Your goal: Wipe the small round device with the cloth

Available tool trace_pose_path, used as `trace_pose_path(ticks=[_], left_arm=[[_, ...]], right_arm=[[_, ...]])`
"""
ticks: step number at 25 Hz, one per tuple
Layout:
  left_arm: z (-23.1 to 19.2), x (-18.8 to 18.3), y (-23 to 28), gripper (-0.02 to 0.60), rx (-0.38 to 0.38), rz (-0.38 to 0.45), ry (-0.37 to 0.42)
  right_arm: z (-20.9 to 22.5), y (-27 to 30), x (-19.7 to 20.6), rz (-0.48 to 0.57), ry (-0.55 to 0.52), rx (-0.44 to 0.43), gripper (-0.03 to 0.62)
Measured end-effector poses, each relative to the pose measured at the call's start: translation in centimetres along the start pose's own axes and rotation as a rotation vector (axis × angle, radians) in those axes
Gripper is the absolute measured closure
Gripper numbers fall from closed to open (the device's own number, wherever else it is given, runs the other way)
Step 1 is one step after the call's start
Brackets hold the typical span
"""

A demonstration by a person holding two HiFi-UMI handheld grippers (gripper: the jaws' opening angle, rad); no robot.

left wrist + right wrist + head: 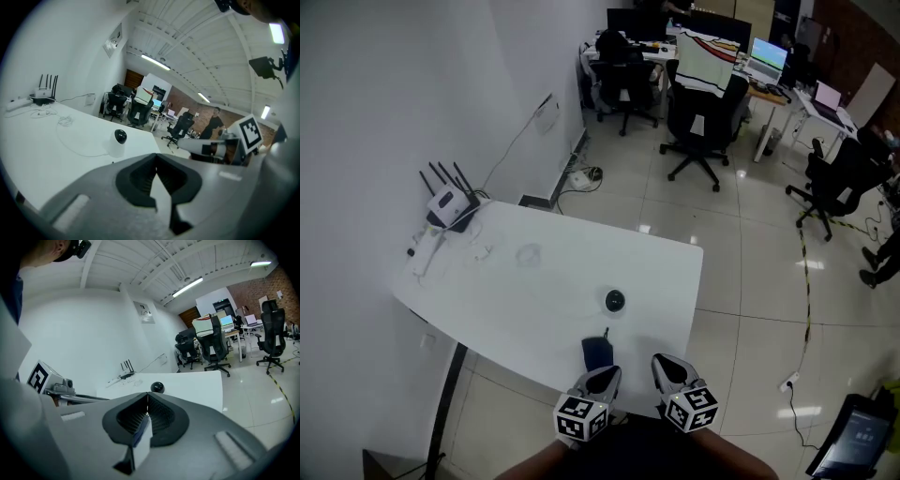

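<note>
The small round device [614, 301], a white base with a black dome, stands on the white table [534, 309] near its front right part. A folded dark blue cloth [598, 351] lies just in front of it by the table's near edge. My left gripper [600, 375] is shut and empty, its tips right behind the cloth's near end. My right gripper [667, 364] hovers to the cloth's right over the table edge, also shut. The left gripper view has the device [119, 138] ahead of the closed left gripper [155, 155]. Beyond the shut right gripper [148, 393] peeks the device [156, 387].
A router [450, 202] with antennas and loose cables [478, 251] sit at the table's far left corner against the wall. Office chairs [705, 122] and desks stand across the tiled floor beyond. A person [214, 124] stands far back in the left gripper view.
</note>
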State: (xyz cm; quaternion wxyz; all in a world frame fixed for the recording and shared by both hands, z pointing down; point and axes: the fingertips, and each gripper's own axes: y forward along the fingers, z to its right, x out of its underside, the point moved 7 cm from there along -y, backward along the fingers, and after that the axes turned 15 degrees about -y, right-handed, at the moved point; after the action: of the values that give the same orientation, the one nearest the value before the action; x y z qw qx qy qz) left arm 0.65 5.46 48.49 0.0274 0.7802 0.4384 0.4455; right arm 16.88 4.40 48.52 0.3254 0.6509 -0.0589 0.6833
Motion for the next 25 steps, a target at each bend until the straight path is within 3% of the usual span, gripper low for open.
trace_pose_path(ticks=[12, 25], left_arm=[[1.0, 0.9, 0.3, 0.578, -0.085, 0.045, -0.036], [-5.0, -0.8, -1.1, 0.578, -0.139, 0.034, -0.136]], right_arm=[[1.7, 0.4, 0.4, -0.016, 0.013, -0.099, 0.583], [-0.3, 6.2, 0.4, -0.125, 0.0, -0.143, 0.582]])
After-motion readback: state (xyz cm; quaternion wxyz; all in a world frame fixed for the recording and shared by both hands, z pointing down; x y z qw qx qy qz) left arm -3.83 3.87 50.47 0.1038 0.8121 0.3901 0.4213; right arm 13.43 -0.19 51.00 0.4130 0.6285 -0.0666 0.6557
